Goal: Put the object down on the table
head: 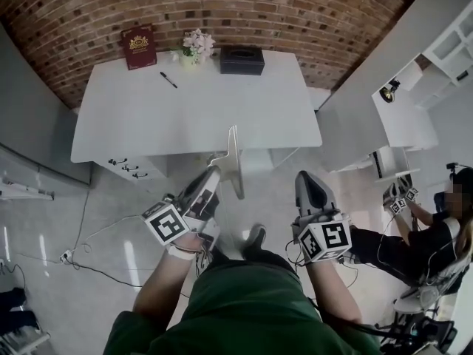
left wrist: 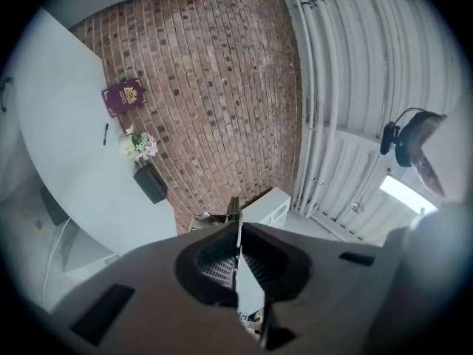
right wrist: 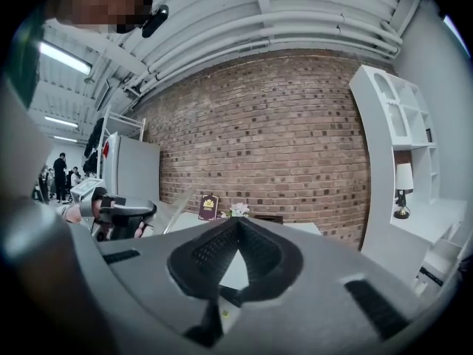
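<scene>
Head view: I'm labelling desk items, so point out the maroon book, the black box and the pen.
maroon book (head: 138, 46), head view, cover centre.
black box (head: 242, 59), head view, its middle.
pen (head: 168, 80), head view, mid-barrel.

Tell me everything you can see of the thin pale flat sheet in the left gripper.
The thin pale flat sheet looks rigid and semi-clear, like plastic, with a darker edge. The left gripper is shut on it, the only thing seen touching it. It stands on edge, slightly tilted, in the air before the white table, overlapping the table's front edge in the head view.
</scene>
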{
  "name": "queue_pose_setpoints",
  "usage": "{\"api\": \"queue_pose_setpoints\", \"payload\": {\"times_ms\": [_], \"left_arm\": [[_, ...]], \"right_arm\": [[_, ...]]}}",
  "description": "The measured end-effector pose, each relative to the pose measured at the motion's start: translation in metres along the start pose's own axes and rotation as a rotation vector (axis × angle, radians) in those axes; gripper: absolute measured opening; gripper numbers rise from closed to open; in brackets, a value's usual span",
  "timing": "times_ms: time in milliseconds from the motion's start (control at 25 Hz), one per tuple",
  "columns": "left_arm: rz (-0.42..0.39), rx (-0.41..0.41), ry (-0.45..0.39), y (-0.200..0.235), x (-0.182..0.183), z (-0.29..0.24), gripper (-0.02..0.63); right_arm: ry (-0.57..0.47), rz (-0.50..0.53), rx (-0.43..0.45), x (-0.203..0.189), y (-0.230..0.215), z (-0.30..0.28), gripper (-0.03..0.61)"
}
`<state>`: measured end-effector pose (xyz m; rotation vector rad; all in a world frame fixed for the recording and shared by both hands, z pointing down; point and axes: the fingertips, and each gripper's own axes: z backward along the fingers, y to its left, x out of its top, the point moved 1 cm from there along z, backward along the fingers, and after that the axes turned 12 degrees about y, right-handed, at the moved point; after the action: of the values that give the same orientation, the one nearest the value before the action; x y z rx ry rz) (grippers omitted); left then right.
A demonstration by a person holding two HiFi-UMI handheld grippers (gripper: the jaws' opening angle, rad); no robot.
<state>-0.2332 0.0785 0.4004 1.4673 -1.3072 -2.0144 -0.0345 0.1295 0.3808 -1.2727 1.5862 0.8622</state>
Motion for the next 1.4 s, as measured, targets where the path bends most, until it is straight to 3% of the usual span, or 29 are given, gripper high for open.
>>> {"api": "queue_pose_setpoints", "payload": {"times_ms": [200, 480, 920, 1120, 1400], "left_arm": [[-0.015, 0.003, 0.008, -0.001, 0.000, -0.015, 0.014], [-0.024, 0.061, -0.006, 0.003, -0.001, -0.049, 0.014], [-0.041, 0.190, -0.021, -0.002, -0.029, -0.163, 0.014], [-0.029, 0.245, -0.018, 0.004, -0.049, -0.193, 0.014], [0.027, 0.216, -0.016, 0.034, -0.054, -0.233, 0.014]], "right_arm": [[-0.003, -0.031, 0.007, -0.007, -0.018, -0.010, 0.003], [-0.018, -0.052, 0.092, -0.009, -0.047, -0.039, 0.003], [-0.025, -0.093, 0.236, -0.004, -0.164, -0.067, 0.003], [-0.010, -0.103, 0.261, -0.009, -0.205, -0.073, 0.002], [0.000, -0.147, 0.248, -0.016, -0.237, -0.087, 0.003]]}}
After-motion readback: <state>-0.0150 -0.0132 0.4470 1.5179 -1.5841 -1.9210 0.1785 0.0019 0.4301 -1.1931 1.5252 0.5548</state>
